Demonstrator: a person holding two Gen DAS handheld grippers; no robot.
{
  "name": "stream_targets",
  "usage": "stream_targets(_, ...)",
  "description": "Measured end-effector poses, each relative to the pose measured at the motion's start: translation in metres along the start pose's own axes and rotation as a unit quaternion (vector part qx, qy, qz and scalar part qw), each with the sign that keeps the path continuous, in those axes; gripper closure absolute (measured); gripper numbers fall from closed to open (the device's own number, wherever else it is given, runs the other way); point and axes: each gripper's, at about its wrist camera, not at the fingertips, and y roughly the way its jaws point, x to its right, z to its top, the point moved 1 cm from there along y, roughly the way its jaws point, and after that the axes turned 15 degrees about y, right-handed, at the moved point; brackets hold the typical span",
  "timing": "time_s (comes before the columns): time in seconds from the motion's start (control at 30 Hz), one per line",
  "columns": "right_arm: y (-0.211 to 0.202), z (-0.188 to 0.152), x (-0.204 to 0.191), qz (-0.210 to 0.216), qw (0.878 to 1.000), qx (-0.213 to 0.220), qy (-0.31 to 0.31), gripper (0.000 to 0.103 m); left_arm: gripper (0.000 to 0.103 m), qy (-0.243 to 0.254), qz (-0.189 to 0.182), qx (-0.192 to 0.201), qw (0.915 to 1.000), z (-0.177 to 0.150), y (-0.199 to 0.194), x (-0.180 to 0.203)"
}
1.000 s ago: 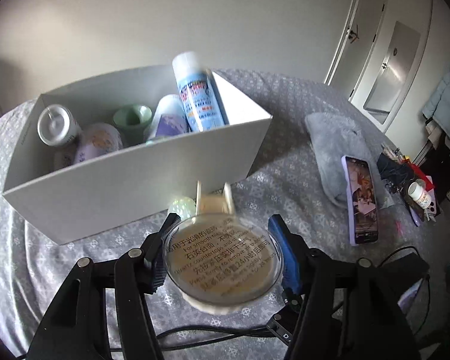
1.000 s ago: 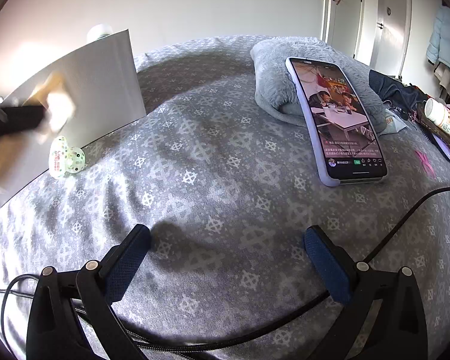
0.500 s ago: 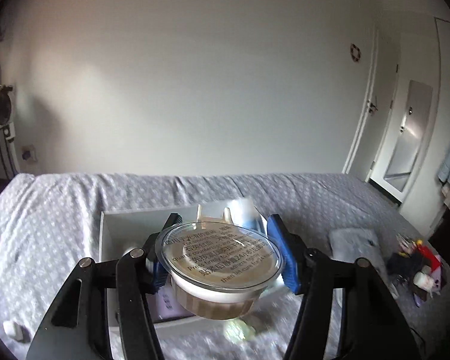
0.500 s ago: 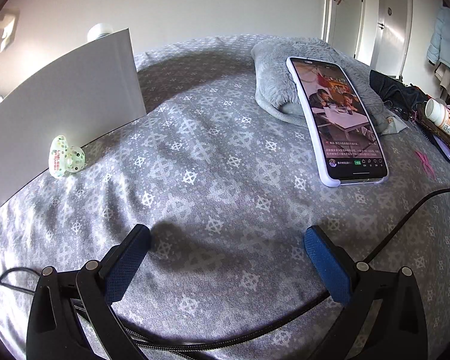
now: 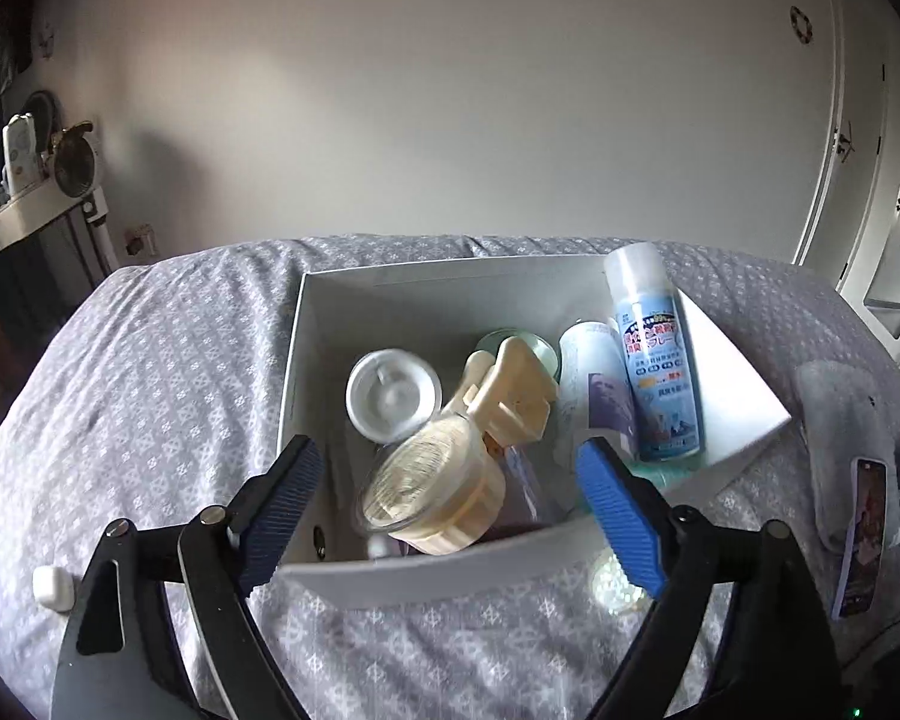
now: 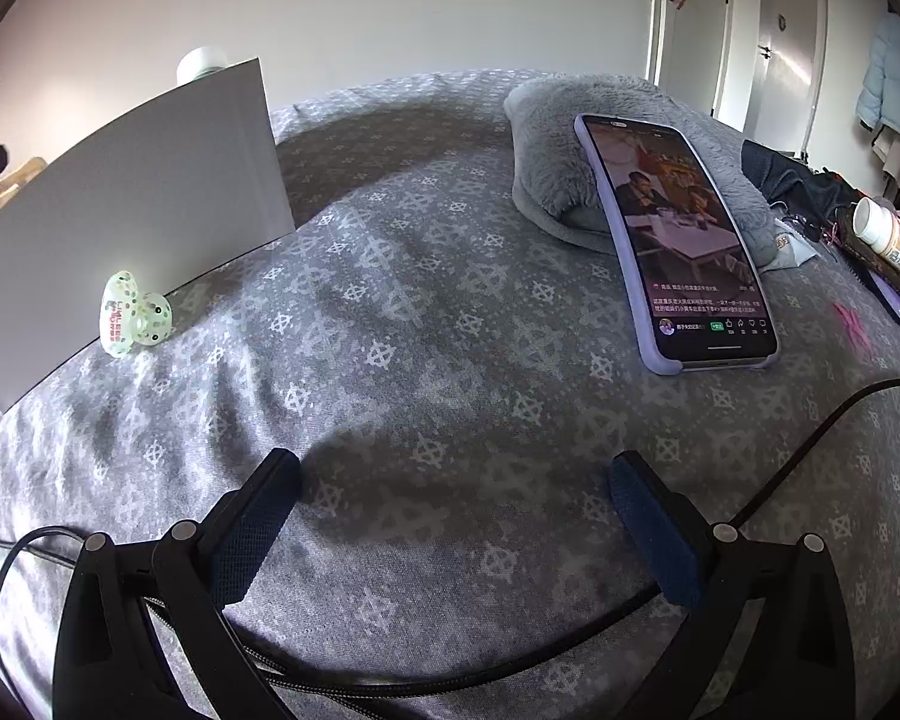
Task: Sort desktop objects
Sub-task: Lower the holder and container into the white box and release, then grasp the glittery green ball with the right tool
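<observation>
Left wrist: left gripper [image 5: 444,498] jaws now wide, nothing between them; the cream jar [image 5: 432,495] held half a second ago lies tilted inside the white box [image 5: 426,576], beside the spray can [image 5: 654,354].
Right wrist: right gripper [image 6: 450,510] unchanged, jaws wide over the bed [image 6: 426,360]; phone [image 6: 672,240] and spotted trinket [image 6: 132,315] stay put.

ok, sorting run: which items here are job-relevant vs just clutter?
Job:
white box
cream container, tipped inside the box
spray can, in the box
spotted green trinket, outside against the box wall
left gripper, open
right gripper, open

Probably clutter:
phone
grey plush cushion
pill bottle
</observation>
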Motion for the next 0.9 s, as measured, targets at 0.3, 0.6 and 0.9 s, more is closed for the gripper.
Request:
stream_targets(0.3, 0.002, 0.0, -0.002, -0.004, 1.0, -0.001, -0.004, 0.0, 0.001, -0.012, -0.007, -0.083, 0.9964, -0.097, -0.003, 0.01)
stream_targets(0.6, -0.012, 0.014, -0.011, 0.023, 0.999, -0.018, -0.042, 0.0, 0.0, -0.035, 0.033, -0.114, 0.9923, -0.164, 0.017, 0.007)
stream_targets(0.9, -0.008, 0.041, -0.111, 0.131, 0.981, -0.032, -0.14, 0.0, 0.0, -0.038, 0.03, -0.108, 0.9929, -0.164, 0.018, 0.006)
